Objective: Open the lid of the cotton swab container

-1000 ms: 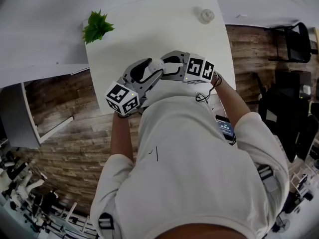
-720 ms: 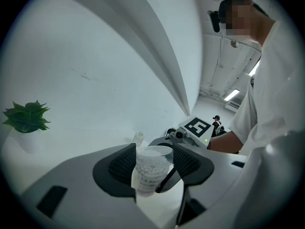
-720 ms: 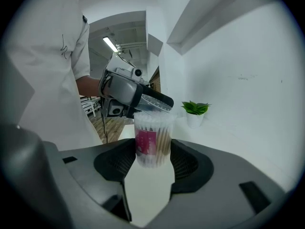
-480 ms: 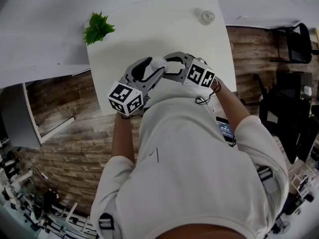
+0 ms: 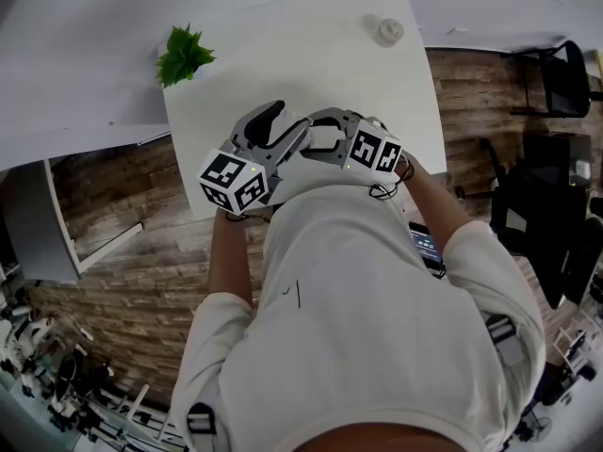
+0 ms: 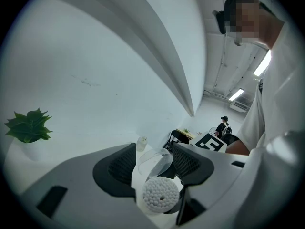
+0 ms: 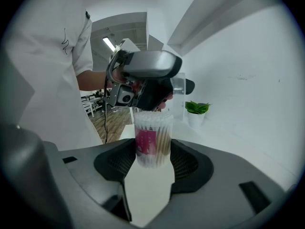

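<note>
Tabletop (image 5: pixel 377 92), big and white, is the largest thing, and a small green plant (image 5: pixel 184 53) sits at one far corner of it. A person in a white shirt (image 5: pixel 358 299) stands at the near edge, well apart from the plant, with a claw in each hand.

The right gripper (image 7: pixel 153 151) is squeezed onto the cotton swab container (image 7: pixel 152 140), with one pad on each side of its round wall. The tub is upright, nearer the person than the plant is and off to the plant's right. I cannot tell if its bottom touches the table.

The left gripper (image 6: pixel 155 163) sits right over the top of the tub. Its pads pinch the lid (image 6: pixel 155 160), a thin clear disc, by its rim. The lid looks tipped up and off the tub, so I think the job is about done.

The tub looks light and made of thin, stiff, smooth plastic. It could slip, or crack if squeezed hard. The middle of the wall is the best place to hold it, and the lid is best held by its edge.

Inside, the swabs (image 6: pixel 160 194) stand packed tight, white heads up. They may spill if the tub tips.

A little clear bottle (image 5: pixel 388 30) stands along the far edge, well apart from the plant.
</note>
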Demonstrator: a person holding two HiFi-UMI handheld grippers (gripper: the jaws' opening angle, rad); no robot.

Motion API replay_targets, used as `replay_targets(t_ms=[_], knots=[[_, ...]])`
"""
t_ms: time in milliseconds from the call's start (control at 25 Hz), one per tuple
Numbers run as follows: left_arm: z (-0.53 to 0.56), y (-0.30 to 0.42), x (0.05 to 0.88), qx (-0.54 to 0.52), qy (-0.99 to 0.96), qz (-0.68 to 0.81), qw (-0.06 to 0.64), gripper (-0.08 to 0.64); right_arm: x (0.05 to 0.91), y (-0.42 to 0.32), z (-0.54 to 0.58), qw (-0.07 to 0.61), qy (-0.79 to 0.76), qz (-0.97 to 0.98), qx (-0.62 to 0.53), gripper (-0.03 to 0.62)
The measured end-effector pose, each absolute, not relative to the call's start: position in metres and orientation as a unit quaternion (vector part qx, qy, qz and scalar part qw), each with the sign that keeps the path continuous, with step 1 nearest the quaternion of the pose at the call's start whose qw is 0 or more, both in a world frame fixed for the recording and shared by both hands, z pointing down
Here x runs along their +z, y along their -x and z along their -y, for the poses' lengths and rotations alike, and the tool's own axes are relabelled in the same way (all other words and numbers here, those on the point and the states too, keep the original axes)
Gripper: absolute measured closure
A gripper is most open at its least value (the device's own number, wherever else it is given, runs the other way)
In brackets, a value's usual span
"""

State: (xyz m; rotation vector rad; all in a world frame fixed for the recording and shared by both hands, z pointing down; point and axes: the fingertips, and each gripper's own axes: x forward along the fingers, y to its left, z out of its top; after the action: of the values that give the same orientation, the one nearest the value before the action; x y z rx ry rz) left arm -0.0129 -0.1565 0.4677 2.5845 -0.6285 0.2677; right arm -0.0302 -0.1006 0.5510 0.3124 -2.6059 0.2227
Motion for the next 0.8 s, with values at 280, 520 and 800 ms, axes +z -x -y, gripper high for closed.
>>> replay_targets(t_ms=[280, 520, 800], knots=[[0.171, 0.004, 0.474, 0.114, -0.937, 0.222, 0.243, 0.308, 0.550, 0.035, 0.090, 0.249, -0.106, 0.959, 0.084, 0.368], [0.173, -0.005, 0.484, 0.130, -0.933, 0.219, 0.254, 0.308, 0.550, 0.040, 0.087, 0.233, -0.116, 0.960, 0.103, 0.368], [0.169, 0.017, 0.463, 0.132, -0.938, 0.240, 0.213, 0.293, 0.553, 0.025, 0.113, 0.219, -0.194, 0.948, 0.123, 0.368]])
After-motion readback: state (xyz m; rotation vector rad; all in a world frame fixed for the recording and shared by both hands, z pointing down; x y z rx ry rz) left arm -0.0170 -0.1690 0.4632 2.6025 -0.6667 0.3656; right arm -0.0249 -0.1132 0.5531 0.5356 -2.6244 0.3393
